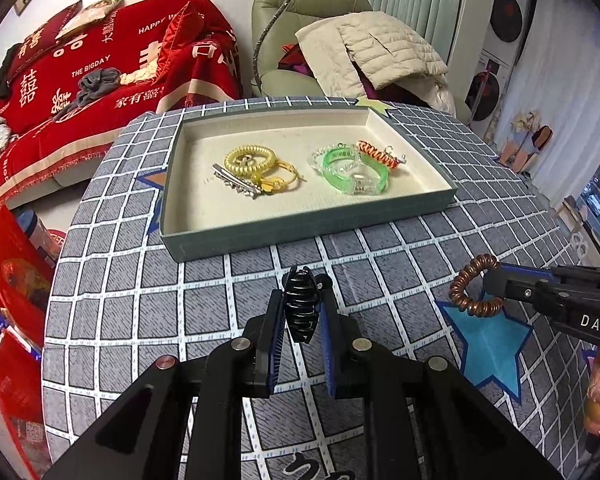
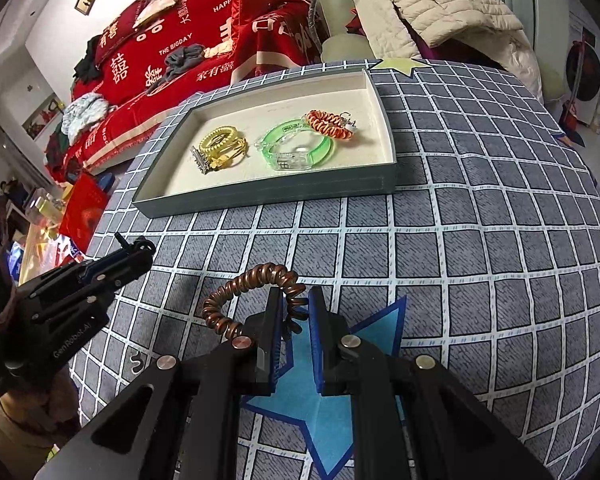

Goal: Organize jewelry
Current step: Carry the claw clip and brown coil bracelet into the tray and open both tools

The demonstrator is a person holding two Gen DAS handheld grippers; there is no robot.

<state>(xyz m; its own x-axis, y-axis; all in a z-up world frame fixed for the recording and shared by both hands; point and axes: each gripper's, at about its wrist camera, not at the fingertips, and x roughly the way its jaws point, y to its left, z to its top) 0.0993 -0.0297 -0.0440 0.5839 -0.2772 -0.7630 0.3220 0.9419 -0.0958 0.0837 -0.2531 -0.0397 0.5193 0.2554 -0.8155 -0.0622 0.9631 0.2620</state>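
A grey-green tray (image 1: pixel 236 236) (image 2: pixel 260 196) with a cream lining lies on the table. It holds a yellow coil hair tie (image 1: pixel 250 159) (image 2: pixel 219 138), a silver clip (image 1: pixel 236 186), a green bangle (image 1: pixel 354 172) (image 2: pixel 296 150) and an orange braided band (image 1: pixel 378 153) (image 2: pixel 328 122). My left gripper (image 1: pixel 302 300) (image 2: pixel 134 246) is shut on a black claw hair clip (image 1: pixel 302 308), held above the cloth in front of the tray. My right gripper (image 2: pixel 294 300) (image 1: pixel 490 280) is shut on a copper coil hair tie (image 2: pixel 244 296) (image 1: pixel 470 290), to the right of the left one.
The round table has a grey checked cloth (image 1: pixel 380 264) with blue stars (image 1: pixel 488 344) (image 2: pixel 316 396). Behind it stand a red-covered sofa (image 1: pixel 100 72) and a green armchair (image 1: pixel 300 20) with a beige jacket. Red bags (image 1: pixel 12 280) stand at the table's left.
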